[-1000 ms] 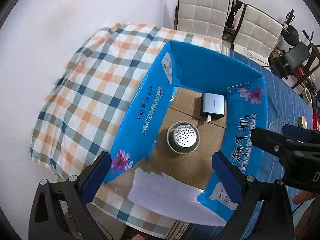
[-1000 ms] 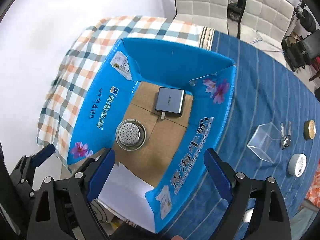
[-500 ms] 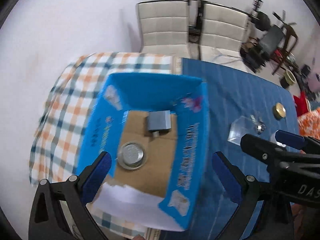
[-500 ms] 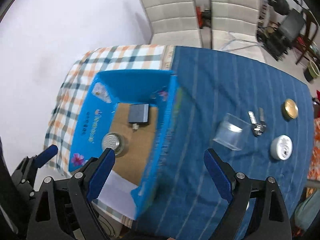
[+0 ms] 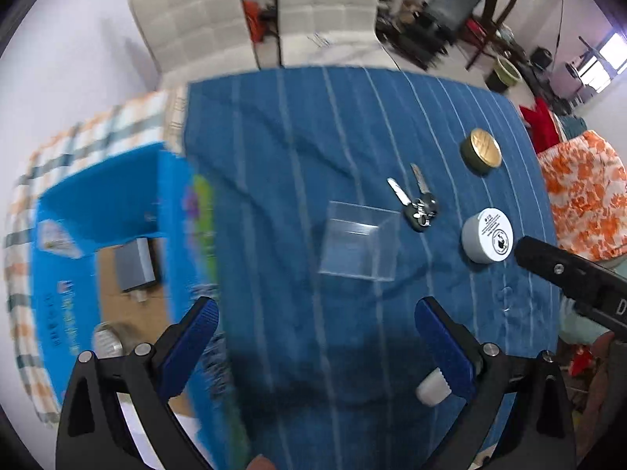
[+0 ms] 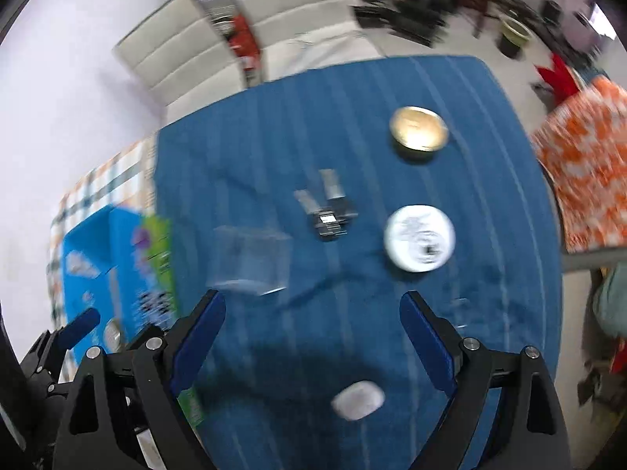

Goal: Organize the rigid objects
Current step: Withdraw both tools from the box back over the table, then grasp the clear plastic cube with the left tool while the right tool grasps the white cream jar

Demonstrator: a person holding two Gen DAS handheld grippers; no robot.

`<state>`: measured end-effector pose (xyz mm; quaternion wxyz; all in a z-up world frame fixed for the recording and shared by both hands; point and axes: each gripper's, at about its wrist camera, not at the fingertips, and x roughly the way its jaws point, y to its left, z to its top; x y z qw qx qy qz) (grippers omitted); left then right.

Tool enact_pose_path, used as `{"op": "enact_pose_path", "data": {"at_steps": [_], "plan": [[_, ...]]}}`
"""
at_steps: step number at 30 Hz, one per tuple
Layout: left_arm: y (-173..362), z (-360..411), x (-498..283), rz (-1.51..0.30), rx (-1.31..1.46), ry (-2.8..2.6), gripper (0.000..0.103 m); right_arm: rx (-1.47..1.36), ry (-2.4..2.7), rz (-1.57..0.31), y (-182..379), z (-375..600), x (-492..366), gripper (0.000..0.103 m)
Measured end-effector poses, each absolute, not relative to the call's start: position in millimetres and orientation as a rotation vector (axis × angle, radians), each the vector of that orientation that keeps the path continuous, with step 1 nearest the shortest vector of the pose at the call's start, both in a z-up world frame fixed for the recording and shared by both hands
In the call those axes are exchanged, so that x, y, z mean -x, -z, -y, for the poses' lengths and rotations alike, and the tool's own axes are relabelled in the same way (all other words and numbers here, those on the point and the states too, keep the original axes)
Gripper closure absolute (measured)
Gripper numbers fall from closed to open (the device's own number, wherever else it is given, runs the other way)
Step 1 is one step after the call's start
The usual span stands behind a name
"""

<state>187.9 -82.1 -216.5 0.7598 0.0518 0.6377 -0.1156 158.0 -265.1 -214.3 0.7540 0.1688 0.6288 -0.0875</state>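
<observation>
While both tools, the left tool and the right tool, hung spread and empty over the blue worktop, the clear plastic box, keys and white tin lay near together, so a careless grab risked knocking a neighbour.

Motion blur smears the keys and clear box (right wrist view).
</observation>
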Motion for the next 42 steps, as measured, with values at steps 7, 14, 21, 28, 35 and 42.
{"op": "enact_pose_path", "data": {"at_steps": [7,14,21,28,35,42], "plan": [[258,125,-222,-1.456,-0.138,0.318,0.0,-0.456,0.312,-1.413,258,344,-165,0.01],[295,145,-244,-1.527,-0.18,0.321,0.0,-0.49,0.328,-1.481,305,374,-181,0.01],[326,149,-245,-1.615,-0.21,0.307,0.0,-0.462,0.323,-1.539,337,369,-197,0.01],[342,136,-243,-1.637,-0.154,0.294,0.001,-0.451,0.313,-1.585,356,357,-205,0.01],[346,117,-241,-1.615,-0.135,0.249,0.028,-0.445,0.327,-1.61,375,348,-208,0.01],[343,107,-234,-1.604,-0.106,0.198,0.04,-0.443,0.351,-1.631,392,342,-211,0.01]]}}
